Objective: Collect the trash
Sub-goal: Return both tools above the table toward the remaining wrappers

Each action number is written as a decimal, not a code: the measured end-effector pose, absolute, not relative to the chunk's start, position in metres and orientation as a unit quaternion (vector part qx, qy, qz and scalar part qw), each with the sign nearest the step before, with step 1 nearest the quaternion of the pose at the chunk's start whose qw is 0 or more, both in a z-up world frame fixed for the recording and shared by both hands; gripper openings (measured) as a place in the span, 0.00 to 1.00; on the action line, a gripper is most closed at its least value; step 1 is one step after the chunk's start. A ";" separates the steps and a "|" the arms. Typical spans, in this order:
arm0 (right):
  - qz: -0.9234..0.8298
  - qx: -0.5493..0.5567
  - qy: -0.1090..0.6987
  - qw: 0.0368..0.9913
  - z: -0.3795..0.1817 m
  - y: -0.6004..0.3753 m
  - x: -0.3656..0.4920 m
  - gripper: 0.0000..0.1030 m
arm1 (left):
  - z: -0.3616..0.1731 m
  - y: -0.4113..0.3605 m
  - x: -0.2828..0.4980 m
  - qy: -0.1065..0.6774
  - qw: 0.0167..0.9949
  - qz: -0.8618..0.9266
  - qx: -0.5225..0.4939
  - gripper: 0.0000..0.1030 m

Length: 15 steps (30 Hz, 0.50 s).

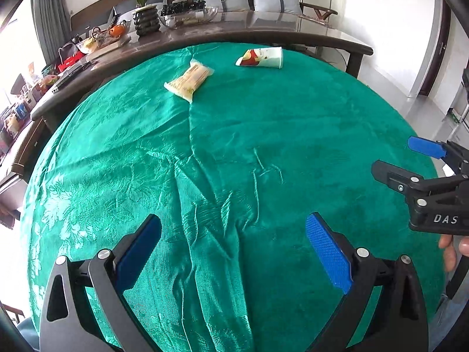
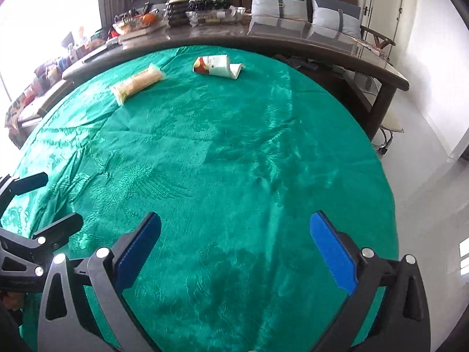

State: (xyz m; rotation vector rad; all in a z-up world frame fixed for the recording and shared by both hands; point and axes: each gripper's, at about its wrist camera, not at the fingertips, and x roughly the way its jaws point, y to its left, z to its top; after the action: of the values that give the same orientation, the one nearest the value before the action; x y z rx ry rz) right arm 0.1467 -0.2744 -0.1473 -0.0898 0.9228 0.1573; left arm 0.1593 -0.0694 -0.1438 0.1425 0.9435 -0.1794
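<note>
Our left gripper (image 1: 233,249) and right gripper (image 2: 236,249) hover with jaws spread, holding nothing; the yellow wrapper (image 1: 188,81) and crushed paper cup (image 1: 261,57) lie across the green cloth (image 1: 293,146), so we'd approach each low and straddle it

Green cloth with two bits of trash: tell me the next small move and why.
Probably reach the open left gripper forward toward the yellow packet. It lies nearer the left side, the crushed paper cup sits to its right, and both grippers are empty, far short of either.
</note>
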 end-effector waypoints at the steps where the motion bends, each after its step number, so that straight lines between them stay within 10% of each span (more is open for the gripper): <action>1: 0.075 -0.047 0.448 0.890 -0.150 -0.274 0.148 0.96 | -0.146 -0.068 0.160 0.457 0.883 -0.084 0.069 0.95; 15: 0.085 -0.030 0.461 0.883 -0.158 -0.279 0.152 0.96 | -0.132 -0.039 0.225 0.456 0.884 -0.088 0.045 0.95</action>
State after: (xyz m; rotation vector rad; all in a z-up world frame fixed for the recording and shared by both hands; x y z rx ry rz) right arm 0.1518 -0.2787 -0.1579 -0.0627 0.9597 0.1764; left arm 0.2253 -0.0393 -0.1325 0.0946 0.9488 -0.1840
